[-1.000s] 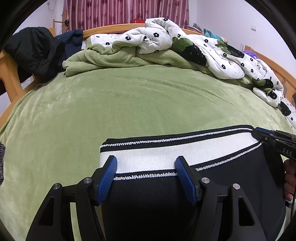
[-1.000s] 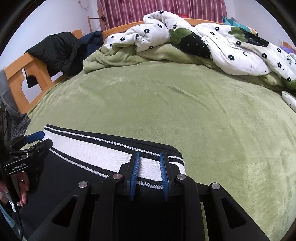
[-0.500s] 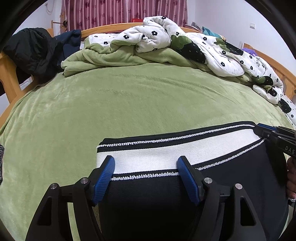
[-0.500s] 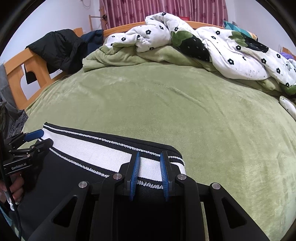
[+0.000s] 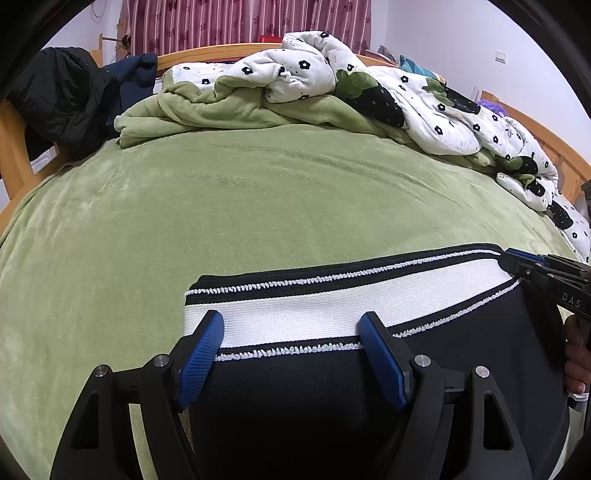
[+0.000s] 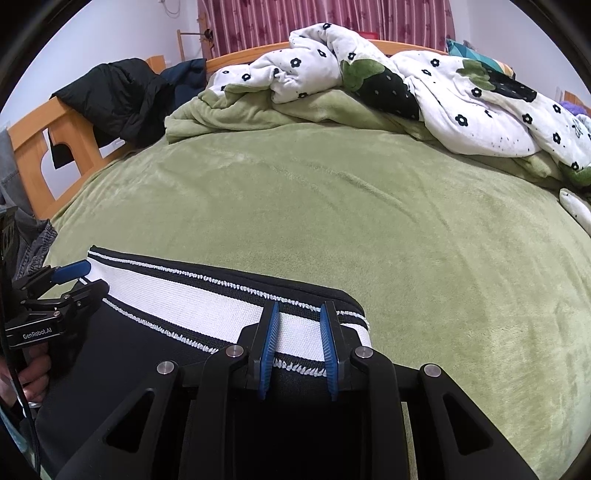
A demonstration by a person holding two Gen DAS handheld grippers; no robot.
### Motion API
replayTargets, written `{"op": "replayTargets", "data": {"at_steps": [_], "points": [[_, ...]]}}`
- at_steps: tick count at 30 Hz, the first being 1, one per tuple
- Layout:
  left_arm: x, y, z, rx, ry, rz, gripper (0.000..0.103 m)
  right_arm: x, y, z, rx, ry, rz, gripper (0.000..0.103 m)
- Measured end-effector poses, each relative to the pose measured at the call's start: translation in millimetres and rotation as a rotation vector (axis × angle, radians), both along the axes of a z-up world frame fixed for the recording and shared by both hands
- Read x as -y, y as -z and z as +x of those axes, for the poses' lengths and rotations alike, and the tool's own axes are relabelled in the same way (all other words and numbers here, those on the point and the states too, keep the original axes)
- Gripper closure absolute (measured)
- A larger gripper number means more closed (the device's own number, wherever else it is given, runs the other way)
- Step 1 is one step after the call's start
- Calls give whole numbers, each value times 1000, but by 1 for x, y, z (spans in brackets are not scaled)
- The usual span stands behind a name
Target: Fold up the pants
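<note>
The left gripper [image 5: 291,354] is opening above the white stretchy waistband [image 5: 332,310] of the black pants [image 5: 295,398], so let go gently while the right gripper [image 6: 297,350] pinches the band's other end.

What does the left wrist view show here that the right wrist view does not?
Only the left wrist view: the left gripper from behind, its jaws opening, wide apart over the waistband at the pants' left corner, pads not pressing; also a purple item far right.

Only the right wrist view: the right gripper from behind, narrow on the waistband's right corner, and grey denim at the left edge.

Both: the green blanket, floral duvet, black jacket and curtain.
</note>
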State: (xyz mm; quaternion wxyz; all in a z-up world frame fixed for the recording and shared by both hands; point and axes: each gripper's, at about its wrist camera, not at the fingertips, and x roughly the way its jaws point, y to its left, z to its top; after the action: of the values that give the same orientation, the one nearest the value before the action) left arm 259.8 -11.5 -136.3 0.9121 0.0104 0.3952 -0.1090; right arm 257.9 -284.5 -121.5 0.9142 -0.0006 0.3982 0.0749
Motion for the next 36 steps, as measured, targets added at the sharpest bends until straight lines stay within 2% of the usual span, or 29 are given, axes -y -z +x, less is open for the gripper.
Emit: {"op": "replayTargets", "data": {"at_steps": [4,8,10,12,13,16,18,19,22,25,28,31,34,36], "points": [[6,-2,-3,1,14,56,28,-5,1,-1,3,1,-48,80],[10,-7,-21,-37,107,88,28,-4,-4,-5,-15,-1,-69,78],[9,-9,-37,-45,137,101,28,0,-10,-13,-40,-20,-58,72],[6,-10,-60,-69,172,96,28,7,-15,-28,-79,-44,11,54],[7,-10,-67,-78,181,98,28,9,-14,-35,-92,-46,20,52],[7,-9,-105,-69,212,136,28,3,-10,-64,-91,-58,-53,52],[3,-8,-125,-93,235,118,28,-6,-9,-88,-64,-92,-156,52],[0,-9,-137,-96,236,101,28,-7,-10,-96,-58,-100,-173,52],[-10,-14,-174,-99,250,81,28,0,-11,-120,-67,-93,-154,52],[-20,-11,-204,-84,236,106,28,9,-6,-141,-105,-51,-116,50],[-24,-1,-233,-84,247,190,28,13,-4,-160,-114,-23,-97,50],[-18,8,-252,-13,215,336,28,22,-5,-169,-141,10,-28,50],[-11,8,-255,62,183,391,29,29,-4,-176,-152,56,31,50],[-10,8,-247,73,140,385,43,29,-5,-177,-146,62,44,50]]}}
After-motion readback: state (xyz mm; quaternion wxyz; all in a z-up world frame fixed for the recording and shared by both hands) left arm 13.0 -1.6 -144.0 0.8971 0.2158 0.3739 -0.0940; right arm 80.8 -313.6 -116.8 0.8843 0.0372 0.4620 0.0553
